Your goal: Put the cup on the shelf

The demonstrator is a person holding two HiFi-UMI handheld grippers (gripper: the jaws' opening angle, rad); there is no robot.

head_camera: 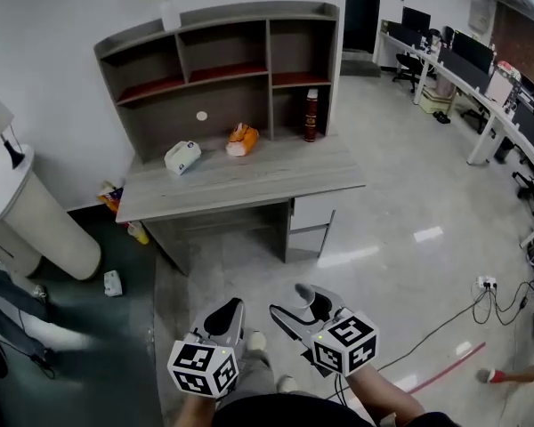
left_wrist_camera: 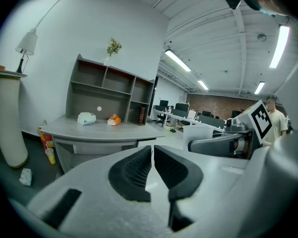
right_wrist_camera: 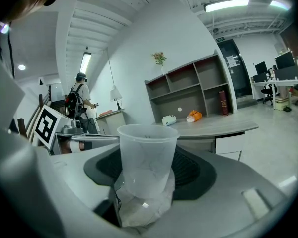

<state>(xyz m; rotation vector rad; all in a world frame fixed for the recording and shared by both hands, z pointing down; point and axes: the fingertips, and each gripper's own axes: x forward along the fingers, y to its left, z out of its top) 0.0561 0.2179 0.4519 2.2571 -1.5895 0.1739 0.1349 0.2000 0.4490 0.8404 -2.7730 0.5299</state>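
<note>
1. Gripping a translucent, frosted plastic cup [right_wrist_camera: 148,155], your right gripper [head_camera: 303,308] has its jaws spread wide against the cup's walls. The cup stands upright, rim up.
2. Your left gripper [left_wrist_camera: 152,165] is clenched on nothing, its jaws almost touching.
3. The cup is low in front of you, well apart from the grey desk [head_camera: 276,185] and its shelf [head_camera: 215,60].
4. Pale floor [head_camera: 400,194] stretches between you and the desk's front edge.
5. A white box [head_camera: 182,157] and an orange item [head_camera: 242,140] lie on the desktop; a dark red book [head_camera: 311,114] stands in the lower right compartment.
</note>
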